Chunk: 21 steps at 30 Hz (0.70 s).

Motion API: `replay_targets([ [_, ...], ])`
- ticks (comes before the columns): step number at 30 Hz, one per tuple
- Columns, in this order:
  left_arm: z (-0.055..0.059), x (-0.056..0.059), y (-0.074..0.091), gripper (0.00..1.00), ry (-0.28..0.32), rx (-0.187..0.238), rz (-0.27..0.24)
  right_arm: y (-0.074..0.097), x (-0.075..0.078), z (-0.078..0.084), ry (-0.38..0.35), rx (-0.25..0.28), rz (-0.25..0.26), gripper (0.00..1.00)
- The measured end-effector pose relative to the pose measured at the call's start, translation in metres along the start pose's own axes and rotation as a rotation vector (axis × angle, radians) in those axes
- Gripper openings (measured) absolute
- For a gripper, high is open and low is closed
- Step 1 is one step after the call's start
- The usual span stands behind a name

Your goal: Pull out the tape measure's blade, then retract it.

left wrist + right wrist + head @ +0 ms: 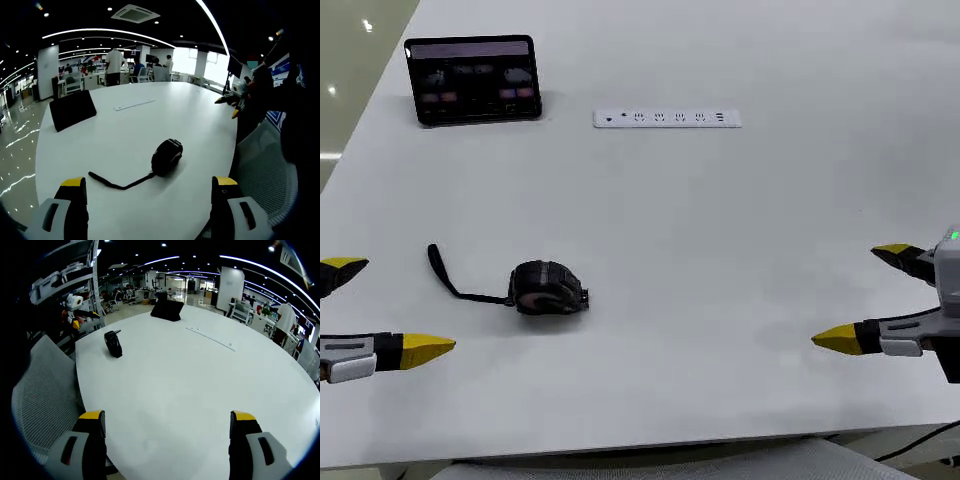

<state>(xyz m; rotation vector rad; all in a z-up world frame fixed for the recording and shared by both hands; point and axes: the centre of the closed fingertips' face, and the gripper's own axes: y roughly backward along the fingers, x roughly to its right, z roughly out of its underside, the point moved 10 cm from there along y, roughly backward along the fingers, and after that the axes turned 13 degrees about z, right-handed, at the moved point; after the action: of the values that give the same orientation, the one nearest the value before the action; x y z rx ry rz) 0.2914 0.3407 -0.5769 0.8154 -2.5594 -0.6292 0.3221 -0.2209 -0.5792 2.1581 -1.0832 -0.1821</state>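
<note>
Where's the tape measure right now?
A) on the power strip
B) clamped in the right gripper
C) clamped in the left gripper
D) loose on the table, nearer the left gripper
D: the tape measure lies free on the table, closer to the open left gripper than the right gripper.

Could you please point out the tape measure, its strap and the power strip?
tape measure (548,288), head view, middle of the black case.
strap (440,270), head view, thick looped end left of the case.
power strip (667,118), head view, centre of its white top face.
</note>
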Motion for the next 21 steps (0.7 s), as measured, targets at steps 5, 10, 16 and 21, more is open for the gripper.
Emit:
replay_targets([
  [5, -0.021, -0.006, -0.011, 1.0, -0.089, -0.038, 0.035, -0.012, -0.002, -0.025, 0.051, 0.024, -0.025, 1.0],
  [10, -0.039, -0.005, -0.023, 0.99, -0.132, -0.069, 0.11, -0.022, -0.007, -0.05, 0.084, 0.045, -0.053, 1.0],
  [16, -0.053, -0.006, -0.04, 0.99, -0.249, -0.179, 0.176, -0.037, -0.023, -0.076, 0.144, 0.092, -0.1, 1.0],
  [21, -0.063, -0.008, -0.059, 0.99, -0.319, -0.246, 0.218, -0.052, -0.037, -0.092, 0.176, 0.11, -0.149, 1.0],
])
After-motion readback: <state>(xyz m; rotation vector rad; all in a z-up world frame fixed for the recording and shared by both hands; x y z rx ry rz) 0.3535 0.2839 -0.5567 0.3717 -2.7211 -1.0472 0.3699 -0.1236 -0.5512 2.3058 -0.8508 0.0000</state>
